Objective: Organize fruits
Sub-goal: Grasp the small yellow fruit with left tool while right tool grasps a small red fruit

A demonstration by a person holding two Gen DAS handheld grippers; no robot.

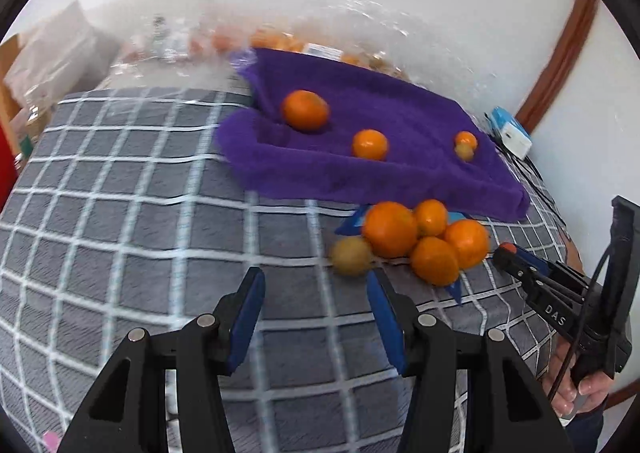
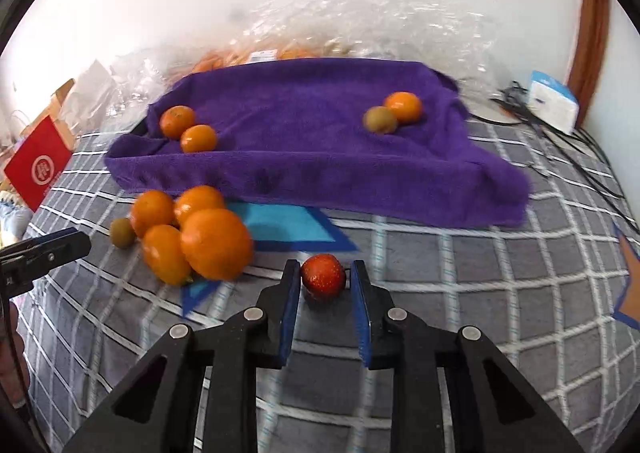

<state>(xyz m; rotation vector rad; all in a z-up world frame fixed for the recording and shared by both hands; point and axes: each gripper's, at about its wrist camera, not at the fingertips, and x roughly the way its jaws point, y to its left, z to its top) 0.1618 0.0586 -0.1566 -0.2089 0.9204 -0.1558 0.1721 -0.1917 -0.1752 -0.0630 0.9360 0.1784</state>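
A person works two hand-held grippers over a bed spread with a grey checked cover point(image 2: 460, 265), sorting fruit. The right gripper point(image 2: 325, 273) points down at a red strawberry point(image 2: 323, 277) lying on the cover at the near side; its blue pads flank the berry, the left pad looks to be touching it and a thin gap shows at the right one. In the left wrist view the same gripper's tips appear pinched around something red point(image 1: 509, 248), so it reads as clenched on the strawberry.

The left gripper point(image 1: 316, 285) hangs with its jaws apart and nothing between them, above bare cover just near of a small greenish-brown fruit point(image 1: 351, 256). That fruit touches the left edge of a pile of four oranges point(image 1: 424, 239), which sits on a blue patch of the cover, left of the strawberry.

Beyond the pile lies a rumpled purple towel point(image 2: 320, 125). Two oranges point(image 2: 188, 129) rest together at its left end; at its far right another orange point(image 2: 404, 105) sits against a second greenish-brown fruit point(image 2: 380, 119).

Behind the towel, against the white wall, crinkled clear plastic bags point(image 2: 360, 29) hold more orange fruit, blurred. A red bag point(image 2: 38, 163) stands off the bed's left edge; a blue-and-white box point(image 2: 554, 103) and black cables point(image 2: 560, 133) lie at the far right. Fingers of a hand point(image 1: 588, 393) grip the right tool's handle.
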